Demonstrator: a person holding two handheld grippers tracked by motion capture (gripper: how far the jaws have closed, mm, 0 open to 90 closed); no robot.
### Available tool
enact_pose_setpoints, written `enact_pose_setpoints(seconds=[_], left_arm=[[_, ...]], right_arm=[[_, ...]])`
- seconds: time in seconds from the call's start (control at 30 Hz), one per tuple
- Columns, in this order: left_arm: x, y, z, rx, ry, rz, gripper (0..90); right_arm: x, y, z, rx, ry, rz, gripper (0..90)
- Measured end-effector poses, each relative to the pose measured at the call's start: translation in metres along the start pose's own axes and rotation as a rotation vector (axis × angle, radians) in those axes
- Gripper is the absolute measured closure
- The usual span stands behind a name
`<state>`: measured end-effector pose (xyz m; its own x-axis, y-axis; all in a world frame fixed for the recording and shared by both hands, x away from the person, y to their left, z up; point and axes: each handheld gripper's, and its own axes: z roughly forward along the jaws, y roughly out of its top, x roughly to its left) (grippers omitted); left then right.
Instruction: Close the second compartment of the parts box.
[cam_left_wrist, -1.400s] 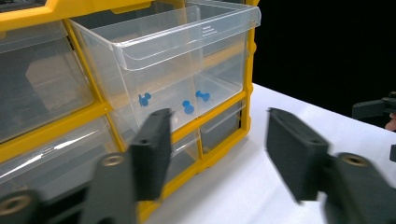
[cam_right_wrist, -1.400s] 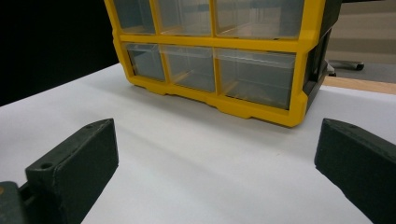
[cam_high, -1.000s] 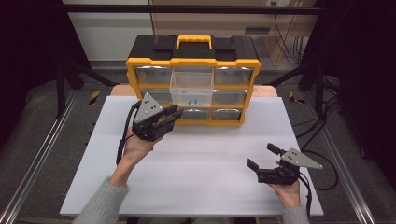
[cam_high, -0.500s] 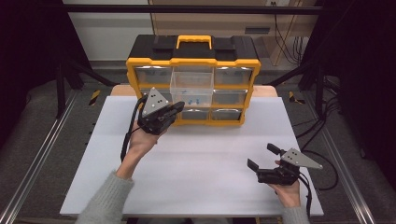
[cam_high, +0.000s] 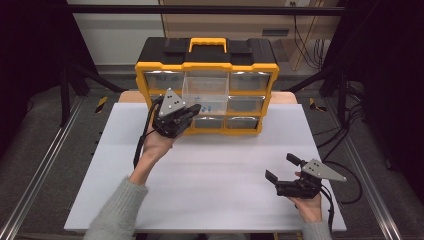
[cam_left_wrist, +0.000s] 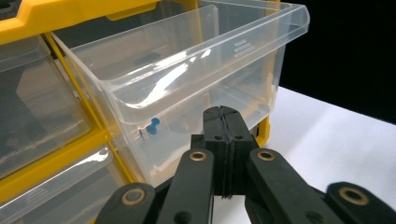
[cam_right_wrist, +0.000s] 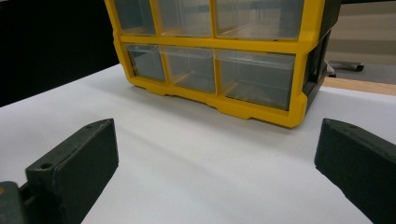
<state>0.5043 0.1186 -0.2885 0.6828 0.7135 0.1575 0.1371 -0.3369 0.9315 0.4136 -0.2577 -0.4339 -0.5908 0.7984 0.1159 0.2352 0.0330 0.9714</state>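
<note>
The left gripper (cam_high: 192, 111) was up against the front of the clear drawer (cam_high: 206, 92), which stood pulled out from the middle column of the yellow organizer (cam_high: 206, 65). In the left gripper view its jaws were clenched flat together on nothing, tips (cam_left_wrist: 225, 122) just at the drawer's front wall (cam_left_wrist: 187, 135). Inside, against that wall, lay a few blue pushpins (cam_left_wrist: 152, 127).

The step in hand looked like pushing the drawer home. It would go best with the closed jaws set square on the middle of the front wall, below the lip (cam_left_wrist: 243, 44), and pressed straight along the slide; an off-centre push could skew the drawer in its slot or shove the whole organizer back on the table (cam_high: 215, 165). A slow push would also keep the pins from scattering.

The right gripper (cam_high: 282, 176) lay low near the table's right front corner, jaws spread wide and empty, well apart from the organizer. It could come forward to steady the case if it slid.

Room was tight only at the drawer: shut drawers (cam_right_wrist: 257, 77) flanked it on both sides and below. The white tabletop between the two grippers was bare, so either hand could draw back freely; the table's far edge lay just behind the organizer
</note>
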Motion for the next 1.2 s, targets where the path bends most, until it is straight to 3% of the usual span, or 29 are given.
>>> enact_pose_setpoints(seconds=[0.27,0.43,0.47,0.5,1.2], left_arm=[[0.003,0.002,0.004,0.001,-0.003,0.009,88.9],[0.005,0.004,0.007,0.008,0.010,0.015,89.0],[0.005,0.005,0.008,0.011,0.011,0.017,89.0],[0.006,0.006,0.009,0.003,0.017,0.021,88.9],[0.019,0.015,0.026,0.034,0.045,0.022,88.9]], right_arm=[[0.000,0.000,0.001,0.001,0.004,-0.007,0.3],[0.000,-0.001,0.001,-0.001,0.003,-0.008,0.3],[0.001,0.000,0.001,0.005,0.008,0.011,0.3],[0.000,-0.001,0.001,0.001,0.004,-0.006,0.3],[0.001,0.000,0.001,0.004,0.006,-0.004,0.3]])
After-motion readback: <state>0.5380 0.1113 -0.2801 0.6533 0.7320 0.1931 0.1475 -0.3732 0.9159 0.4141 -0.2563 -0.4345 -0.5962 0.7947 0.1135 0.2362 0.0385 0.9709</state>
